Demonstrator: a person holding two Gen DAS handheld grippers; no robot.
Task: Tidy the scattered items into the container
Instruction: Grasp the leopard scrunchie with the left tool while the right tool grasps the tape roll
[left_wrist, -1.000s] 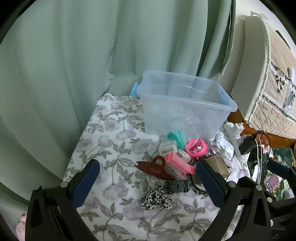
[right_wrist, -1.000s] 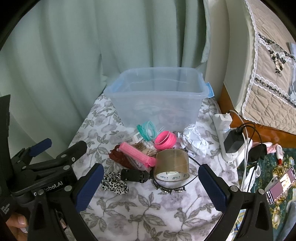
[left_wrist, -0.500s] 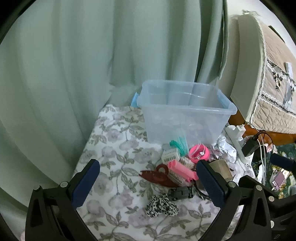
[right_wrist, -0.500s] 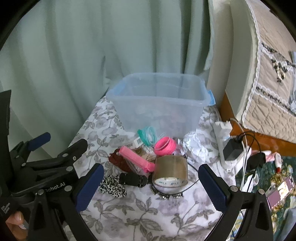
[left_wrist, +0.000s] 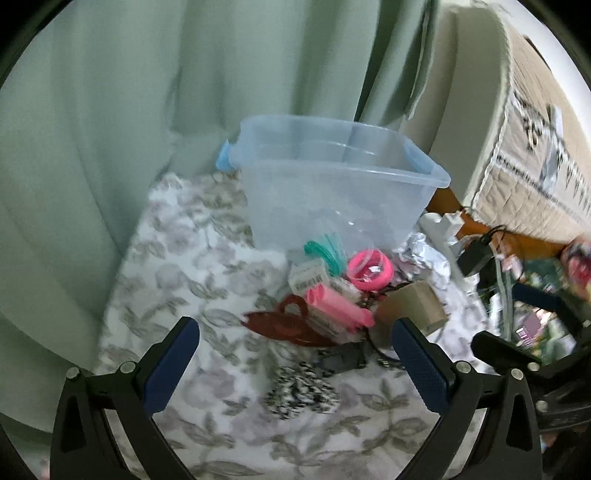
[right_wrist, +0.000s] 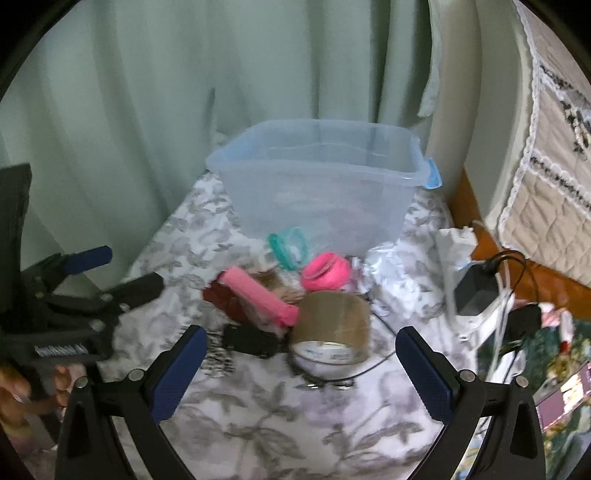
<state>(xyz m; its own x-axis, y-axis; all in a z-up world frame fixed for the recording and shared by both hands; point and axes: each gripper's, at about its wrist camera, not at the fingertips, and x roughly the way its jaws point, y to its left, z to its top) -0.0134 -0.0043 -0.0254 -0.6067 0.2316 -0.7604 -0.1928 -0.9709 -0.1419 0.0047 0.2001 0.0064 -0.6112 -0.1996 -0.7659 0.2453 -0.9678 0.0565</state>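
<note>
Ahead of the wide-spread, empty left gripper (left_wrist: 295, 365) and right gripper (right_wrist: 301, 365), scattered items crowd before the clear container (right_wrist: 317, 188).

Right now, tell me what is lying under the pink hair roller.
The pink hair roller lies across a dark red hair clip and a clear packet, blurred. What sits directly beneath its middle is covered.

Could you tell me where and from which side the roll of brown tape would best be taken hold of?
The brown tape roll lies tilted, its open core facing the right hand-held gripper. Probably best to come from above and the near side, one finger into the core, the other outside, pinching the upper wall. That part is clear; the pink roller crowds its left side.
</note>
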